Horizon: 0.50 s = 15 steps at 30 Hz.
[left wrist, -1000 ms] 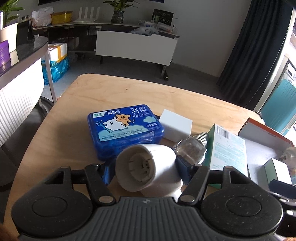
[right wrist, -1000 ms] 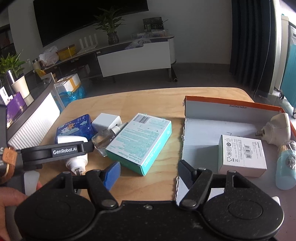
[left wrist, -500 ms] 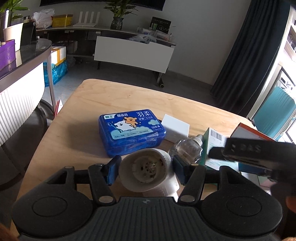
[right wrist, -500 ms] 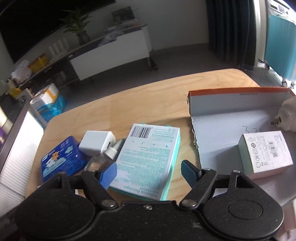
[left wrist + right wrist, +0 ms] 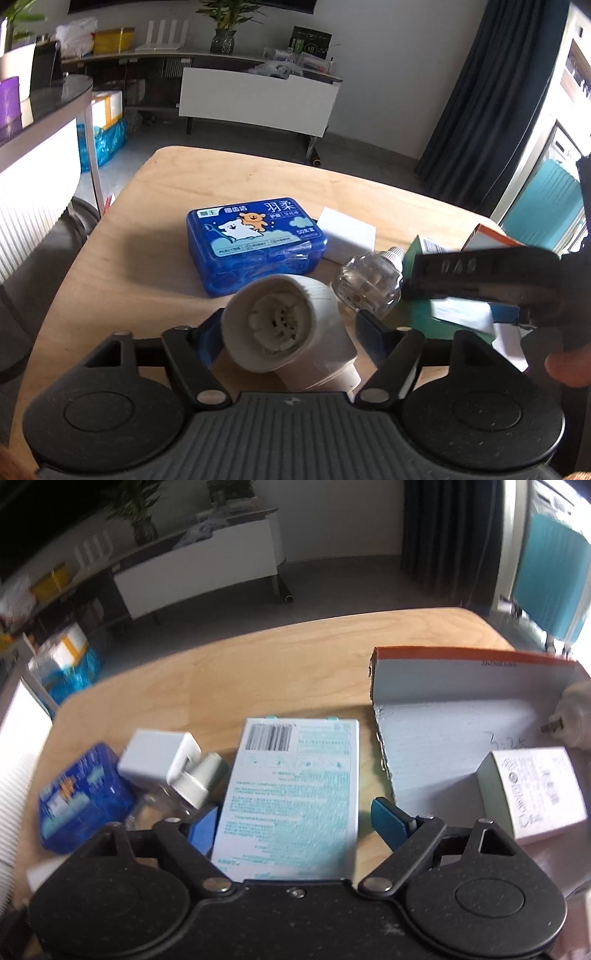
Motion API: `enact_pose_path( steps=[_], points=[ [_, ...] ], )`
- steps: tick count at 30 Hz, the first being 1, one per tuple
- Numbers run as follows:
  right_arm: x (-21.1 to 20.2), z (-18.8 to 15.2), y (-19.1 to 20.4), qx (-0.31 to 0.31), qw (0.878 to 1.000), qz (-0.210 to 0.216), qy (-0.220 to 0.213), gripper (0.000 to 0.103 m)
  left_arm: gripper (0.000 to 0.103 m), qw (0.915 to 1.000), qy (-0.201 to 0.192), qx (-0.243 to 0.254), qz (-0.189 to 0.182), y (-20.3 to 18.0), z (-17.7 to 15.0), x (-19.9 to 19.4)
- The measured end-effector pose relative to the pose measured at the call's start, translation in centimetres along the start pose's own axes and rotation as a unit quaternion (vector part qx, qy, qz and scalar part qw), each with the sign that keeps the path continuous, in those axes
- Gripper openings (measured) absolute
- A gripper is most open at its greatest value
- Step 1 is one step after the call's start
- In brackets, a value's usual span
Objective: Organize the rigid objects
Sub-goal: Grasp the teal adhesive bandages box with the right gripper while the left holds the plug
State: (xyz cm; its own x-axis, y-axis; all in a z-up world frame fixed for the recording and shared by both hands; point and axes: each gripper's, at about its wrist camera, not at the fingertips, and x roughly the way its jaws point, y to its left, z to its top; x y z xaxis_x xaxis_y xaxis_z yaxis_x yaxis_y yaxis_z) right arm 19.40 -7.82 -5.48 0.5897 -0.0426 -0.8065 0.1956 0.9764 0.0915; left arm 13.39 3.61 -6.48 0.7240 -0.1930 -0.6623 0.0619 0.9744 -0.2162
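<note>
In the left wrist view, my left claw [image 5: 288, 325] is opening around a white plug-in device [image 5: 284, 328] at the lower centre of the frame; the left pad is touching the device, while the right pad is standing clear of it, so the grip is loosening. Above it, a blue plastic case [image 5: 255, 243] is lying flat on the wooden table [image 5: 147, 258], with a small white box [image 5: 347, 240] to its right and a clear glass bottle [image 5: 369, 280] lying on its side just right of the device.

In the right wrist view, my right claw [image 5: 291, 819] is opening wide, straddling a teal-and-white carton [image 5: 291, 794] at the lower centre; neither pad is touching it. At the right of the frame, an open cardboard tray [image 5: 461, 668] is holding a white labelled box [image 5: 532, 794] and a second white plug [image 5: 576, 716] at its far right edge.
</note>
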Motion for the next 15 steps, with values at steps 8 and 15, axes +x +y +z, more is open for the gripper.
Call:
enact_pose_path(
  steps=[8,15],
  points=[
    [-1.3,-1.2,-1.2,-0.032,0.999,0.021,-0.032,0.085,0.061,0.9998,-0.016,-0.010,-0.009,0.4,0.2,-0.8],
    [-4.7,-2.0,-2.5,-0.045,0.995,0.055,-0.063,0.084,0.053,0.9992,-0.033,-0.020,-0.015,0.2,0.4,-2.2]
  ],
)
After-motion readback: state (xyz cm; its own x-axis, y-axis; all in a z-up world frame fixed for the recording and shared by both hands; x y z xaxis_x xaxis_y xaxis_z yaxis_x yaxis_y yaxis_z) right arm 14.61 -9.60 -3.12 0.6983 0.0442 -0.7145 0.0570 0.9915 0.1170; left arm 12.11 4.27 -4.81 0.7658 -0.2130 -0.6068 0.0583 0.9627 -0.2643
